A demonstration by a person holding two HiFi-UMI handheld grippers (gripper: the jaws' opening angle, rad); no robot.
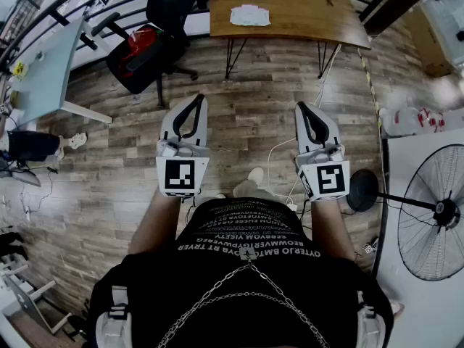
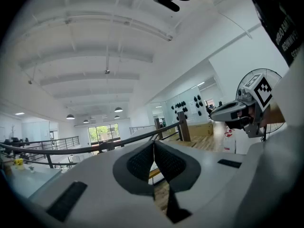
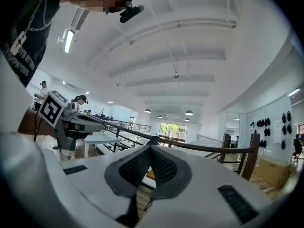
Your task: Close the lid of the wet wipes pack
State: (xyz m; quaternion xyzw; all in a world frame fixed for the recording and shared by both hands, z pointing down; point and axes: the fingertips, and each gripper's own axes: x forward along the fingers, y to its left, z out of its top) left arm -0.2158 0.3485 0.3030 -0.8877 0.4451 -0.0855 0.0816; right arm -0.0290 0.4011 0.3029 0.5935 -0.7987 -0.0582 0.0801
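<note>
At the bottom of the head view, your black T-shirt [image 1: 246, 256] with its chain fills the frame, and both forearms reach up from it over a wood-plank floor [image 1: 109, 165]. You hold the left gripper [image 1: 197, 98] at centre left and the right gripper [image 1: 301, 106] at centre right, side by side and well apart, each pointing level toward the top of the frame.

In the left gripper view its jaws meet at the tips with nothing between them. The right gripper view shows the same: jaws pressed together and empty.

At the right edge a standing fan [image 1: 435, 212] leans in beside a white surface. Farther up, at upper left, a black office chair [image 1: 156, 27] sits by a pale desk [image 1: 43, 71].

At the top centre stands a wooden table [image 1: 312, 17] on thin black legs. The white wet wipes pack [image 1: 250, 14] lies flat on it, well apart from both grippers. Whether its lid is up or down is too small to tell.
</note>
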